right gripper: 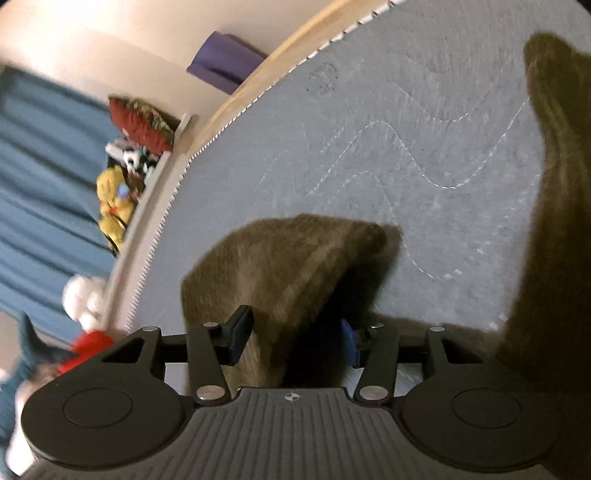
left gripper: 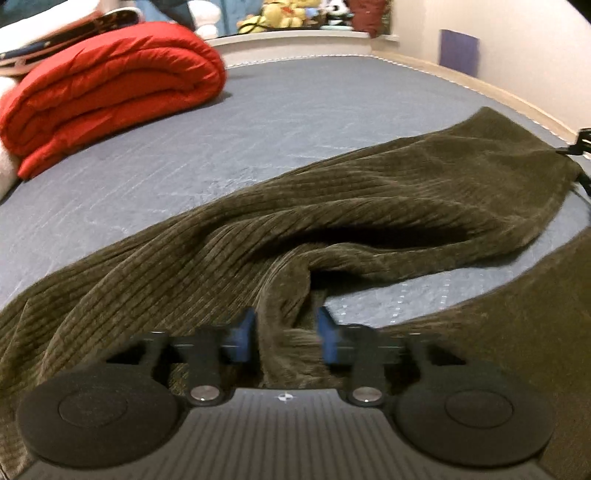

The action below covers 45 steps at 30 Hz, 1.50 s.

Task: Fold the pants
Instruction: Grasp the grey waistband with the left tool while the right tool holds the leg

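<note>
I read the left wrist view first. The pants (left gripper: 332,206) — dark olive corduroy — lie spread across the grey-blue quilted mattress (left gripper: 295,110), one leg running off toward the far right edge and a second mass of the same cloth filling the lower right corner. A raised fold of the fabric stands directly between the blue pads of the left gripper (left gripper: 285,336). Both pads sit against that fold, so I log this tool as clamped on the pants.

A rolled red quilt (left gripper: 110,92) rests on the mattress at upper left, well apart from the pants. Soft toys (left gripper: 280,16) line the ledge beyond the far end of the bed.

In the right wrist view the camera is rolled, so the bed edge runs diagonally. A peaked tuft of the pants (right gripper: 288,258) rises between the fingers of the right gripper (right gripper: 295,341). The left finger touches the cloth; the blue pad on the other side sits in the fabric's shadow, and I cannot tell whether it presses on the cloth. A further leg section hangs down the right margin of that view. The picture is motion-blurred.
</note>
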Available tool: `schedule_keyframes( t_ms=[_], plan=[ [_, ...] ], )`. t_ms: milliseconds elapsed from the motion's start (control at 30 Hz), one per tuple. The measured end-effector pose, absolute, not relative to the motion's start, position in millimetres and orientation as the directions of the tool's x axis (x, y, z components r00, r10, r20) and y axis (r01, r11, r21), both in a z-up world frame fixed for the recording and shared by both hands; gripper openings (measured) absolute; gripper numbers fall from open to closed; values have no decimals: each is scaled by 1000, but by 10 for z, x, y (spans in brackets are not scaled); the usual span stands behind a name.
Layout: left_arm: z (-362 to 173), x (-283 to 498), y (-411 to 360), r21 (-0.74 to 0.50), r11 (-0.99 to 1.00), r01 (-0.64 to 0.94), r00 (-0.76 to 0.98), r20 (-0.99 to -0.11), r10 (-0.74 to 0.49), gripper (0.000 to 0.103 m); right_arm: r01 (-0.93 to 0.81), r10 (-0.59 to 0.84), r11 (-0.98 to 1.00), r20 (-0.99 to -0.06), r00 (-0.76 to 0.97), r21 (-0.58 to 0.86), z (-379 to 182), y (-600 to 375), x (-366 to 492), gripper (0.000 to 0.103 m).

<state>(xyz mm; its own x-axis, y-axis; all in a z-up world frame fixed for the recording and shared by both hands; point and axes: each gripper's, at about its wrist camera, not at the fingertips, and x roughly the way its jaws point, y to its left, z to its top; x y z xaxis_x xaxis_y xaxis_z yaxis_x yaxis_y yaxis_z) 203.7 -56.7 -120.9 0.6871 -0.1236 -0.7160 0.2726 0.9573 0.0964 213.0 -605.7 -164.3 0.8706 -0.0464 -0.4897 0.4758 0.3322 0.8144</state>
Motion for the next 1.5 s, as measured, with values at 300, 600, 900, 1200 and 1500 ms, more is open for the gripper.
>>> schedule_keyframes(
  t_ms=[300,600,900,1200,1500],
  plan=[
    [-929,1886,-459,104,899,424,598,-778,-193,24,393,-251,688,-307,918,611,-846,-5824,2058,6],
    [-684,1718,-220,15,901,434,581,-769,-267,63,732,-433,545,-609,664,410,-909,-5949,1910,25],
    [63,1342,493,-118,957,266,693,-666,-275,63,615,-469,673,-407,784,410,198,-5432,1411,44],
    [570,487,1400,-196,973,122,774,-595,-216,14,88,-17,954,-240,971,285,925,-3758,571,54],
    [74,178,2317,-360,921,-151,758,-640,-126,14,-506,490,856,-479,728,107,142,-1890,-163,37]
  ],
)
